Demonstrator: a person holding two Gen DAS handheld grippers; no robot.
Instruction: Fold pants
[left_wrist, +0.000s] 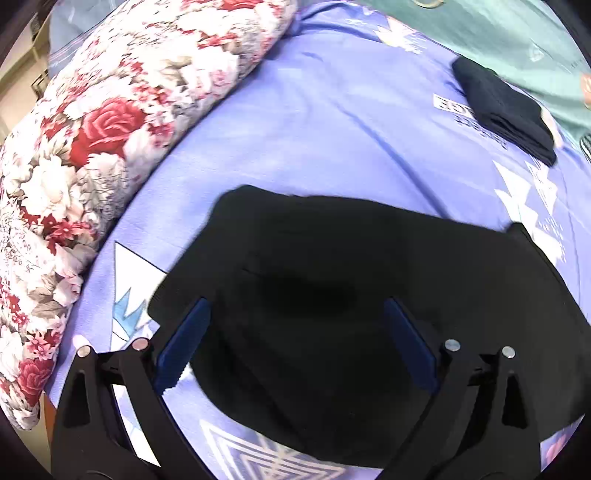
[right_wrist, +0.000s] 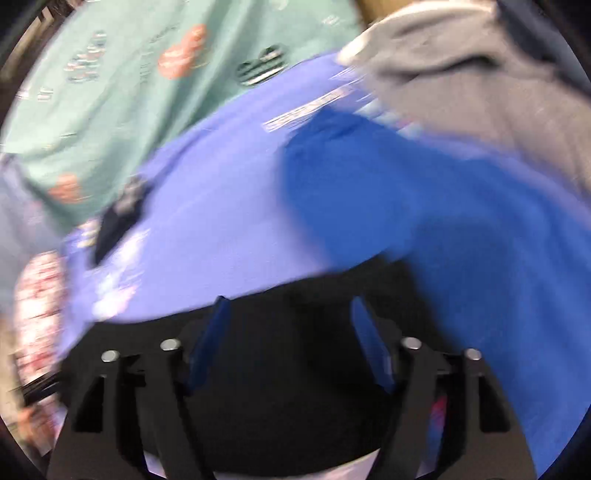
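The black pants (left_wrist: 332, 240) lie in a folded, flat shape on the purple bedsheet (left_wrist: 314, 122). My left gripper (left_wrist: 297, 306) hovers over their near part, its blue pads (left_wrist: 184, 343) wide apart and open, pinching nothing. In the blurred right wrist view the same black pants (right_wrist: 295, 387) fill the bottom of the picture. My right gripper (right_wrist: 289, 301) is open above them, the blue pads (right_wrist: 207, 343) standing apart with no cloth pressed between them.
A rolled floral quilt (left_wrist: 92, 147) borders the sheet on the left. A small dark folded garment (left_wrist: 506, 110) lies at the far right, by a teal sheet (left_wrist: 517, 37). A bright blue garment (right_wrist: 443, 221) and a grey one (right_wrist: 461, 74) lie right of the pants.
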